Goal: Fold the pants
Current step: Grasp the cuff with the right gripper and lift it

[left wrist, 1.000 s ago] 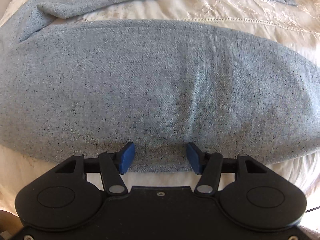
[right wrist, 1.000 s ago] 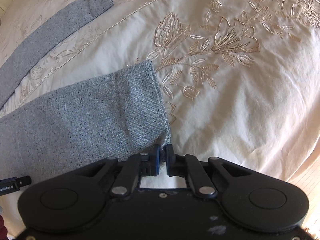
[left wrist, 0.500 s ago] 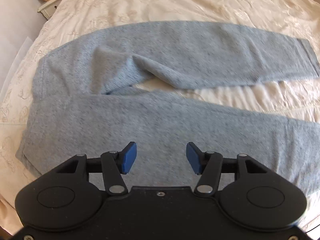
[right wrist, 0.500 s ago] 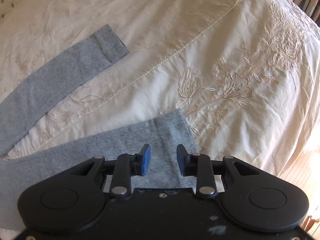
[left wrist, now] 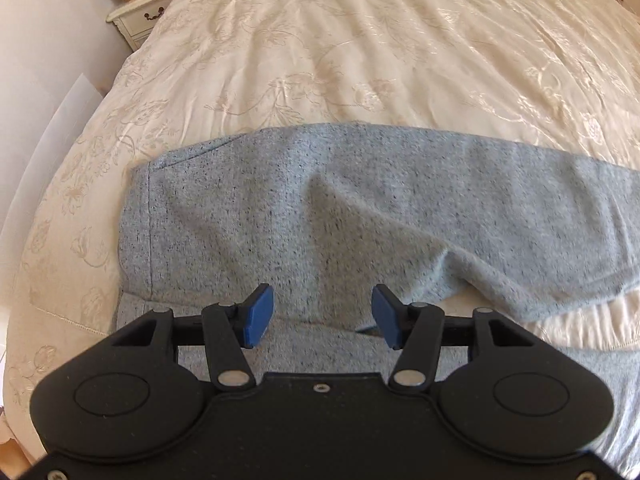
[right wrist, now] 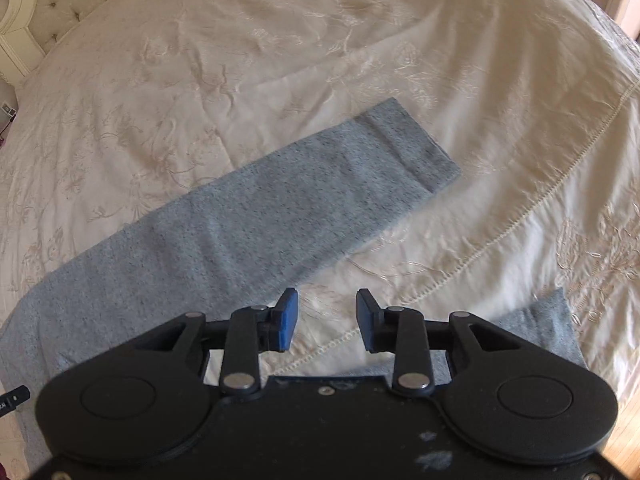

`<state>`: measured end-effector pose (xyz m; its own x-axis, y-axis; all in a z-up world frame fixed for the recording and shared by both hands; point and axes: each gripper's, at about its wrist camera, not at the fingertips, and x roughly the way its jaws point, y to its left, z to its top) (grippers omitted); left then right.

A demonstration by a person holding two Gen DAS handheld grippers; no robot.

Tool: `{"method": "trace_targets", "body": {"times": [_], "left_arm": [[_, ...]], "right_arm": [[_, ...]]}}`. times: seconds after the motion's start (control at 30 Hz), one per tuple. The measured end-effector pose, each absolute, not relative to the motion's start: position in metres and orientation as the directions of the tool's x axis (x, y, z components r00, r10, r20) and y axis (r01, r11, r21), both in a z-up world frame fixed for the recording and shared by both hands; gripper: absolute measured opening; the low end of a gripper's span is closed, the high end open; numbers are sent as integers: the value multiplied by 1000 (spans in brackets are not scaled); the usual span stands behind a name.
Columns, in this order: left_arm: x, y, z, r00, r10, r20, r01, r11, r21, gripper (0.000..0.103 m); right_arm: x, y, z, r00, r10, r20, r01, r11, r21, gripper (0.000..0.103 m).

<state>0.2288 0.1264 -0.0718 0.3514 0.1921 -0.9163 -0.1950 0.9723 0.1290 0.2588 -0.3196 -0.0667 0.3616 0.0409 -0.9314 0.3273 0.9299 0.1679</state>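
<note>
Grey-blue sweatpants lie spread on a cream embroidered bedspread. In the left wrist view I see the waistband end at the left and the crotch area. My left gripper hovers open above the seat of the pants with nothing between its blue pads. In the right wrist view the far leg stretches up to its cuff at the right, and the near leg's cuff shows at the lower right. My right gripper hangs open over bare bedspread between the two legs, holding nothing.
A white nightstand with a framed photo and small items stands at the bed's far left corner. A tufted headboard is at the upper left in the right wrist view. The bed edge and wooden floor lie to the right.
The right gripper let go of the near leg's cuff, opened, and rose away toward the far leg. The left gripper, open throughout, lifted and travelled from the leg toward the waistband end.
</note>
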Motion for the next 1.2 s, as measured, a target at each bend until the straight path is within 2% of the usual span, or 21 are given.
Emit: {"method": "trace_targets", "body": {"times": [0.23,0.4,0.63,0.77,0.8,0.87,1.2], "left_arm": [[279,147,-76,311,209,-927,-258,957,130,59],[331,161,-73,267,146,-953,-310,949,58,57],[373,172,-65,285,180,-941,-354,932,71,57],[381,172,-78,260,176,-949,-340,937,81,57],[385,170,-81,252,178,-951,-335,938,86,57],[387,168,-85,243,176,-954,-331,939,88,57],[415,181,-100,225,148,-963,-361,931,59,57]], "right_arm": [[358,-304,-92,326,51,-944,271,951,145,34],[430,-314,-127,279,28,-960,363,922,132,34],[500,-326,-170,218,-40,-975,478,876,71,34],[506,-328,-198,97,-72,-993,520,854,-11,34],[502,-329,-203,71,-69,-995,527,850,-22,30],[489,-331,-204,88,-56,-995,528,849,-1,2],[406,-340,-159,190,6,-982,472,876,97,2]]}}
